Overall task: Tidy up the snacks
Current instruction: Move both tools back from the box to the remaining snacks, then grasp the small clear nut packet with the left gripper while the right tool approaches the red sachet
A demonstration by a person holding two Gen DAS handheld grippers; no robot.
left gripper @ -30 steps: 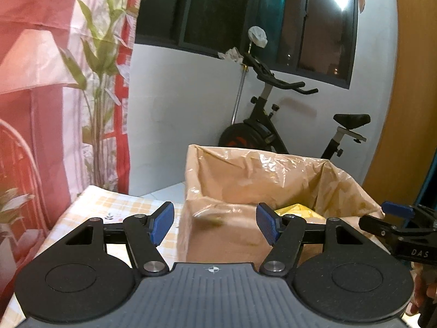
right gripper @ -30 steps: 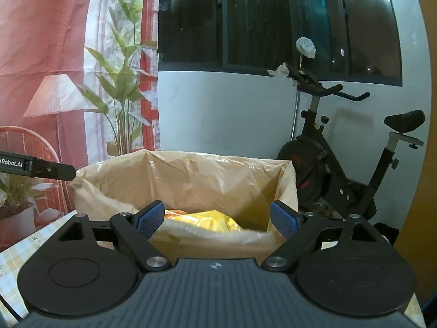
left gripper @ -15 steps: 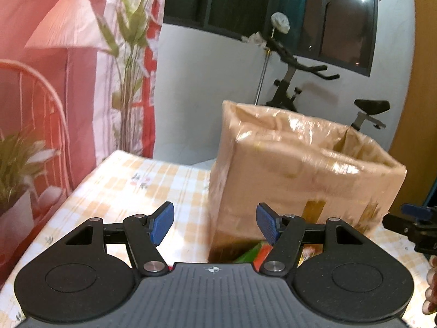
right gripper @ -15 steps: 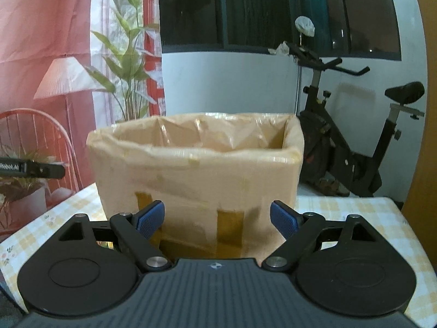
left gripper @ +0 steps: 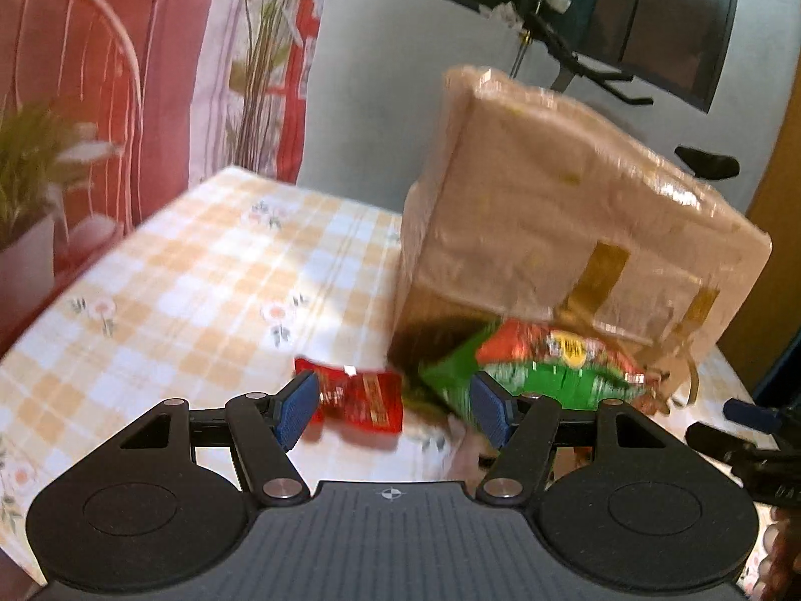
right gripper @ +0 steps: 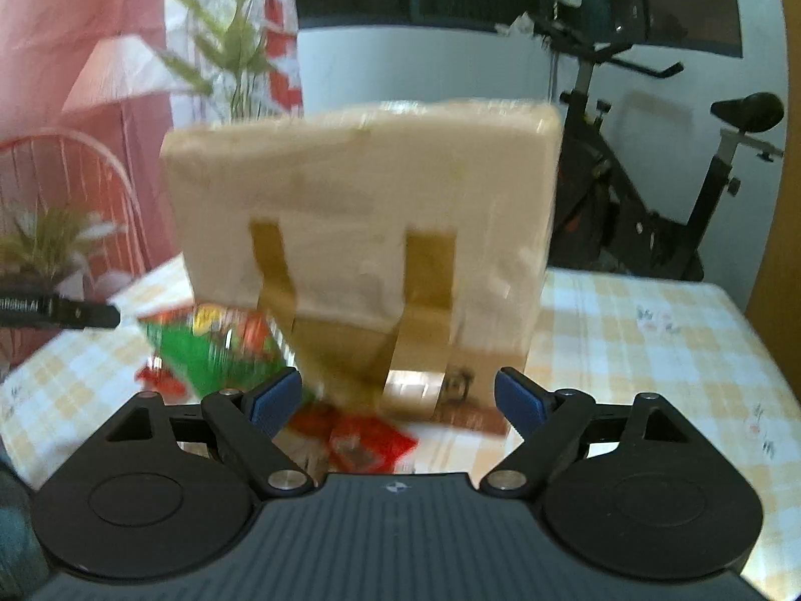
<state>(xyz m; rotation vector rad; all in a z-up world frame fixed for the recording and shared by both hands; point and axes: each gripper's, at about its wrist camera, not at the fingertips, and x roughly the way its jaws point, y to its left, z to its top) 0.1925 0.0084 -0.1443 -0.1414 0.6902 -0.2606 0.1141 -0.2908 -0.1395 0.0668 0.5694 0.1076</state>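
A plastic-lined cardboard box [left gripper: 560, 220] stands on the checked tablecloth [left gripper: 190, 290]; it also shows in the right wrist view [right gripper: 360, 230]. A green and red snack bag [left gripper: 545, 365] leans at its base, also seen from the right [right gripper: 215, 345]. A small red packet [left gripper: 360, 395] lies just beyond my left gripper [left gripper: 390, 403], which is open and empty. My right gripper [right gripper: 398, 395] is open and empty above another red packet [right gripper: 365, 440] in front of the box. The views are blurred.
An exercise bike [right gripper: 666, 190] stands behind the table on the right. A potted plant [left gripper: 30, 210] and a red chair [right gripper: 65, 190] are at the left table edge. The right gripper's finger [left gripper: 751, 415] shows at the left view's lower right.
Both grippers have come down from over the box's open top to table level in front of it. The snack packets on the table have come into view.
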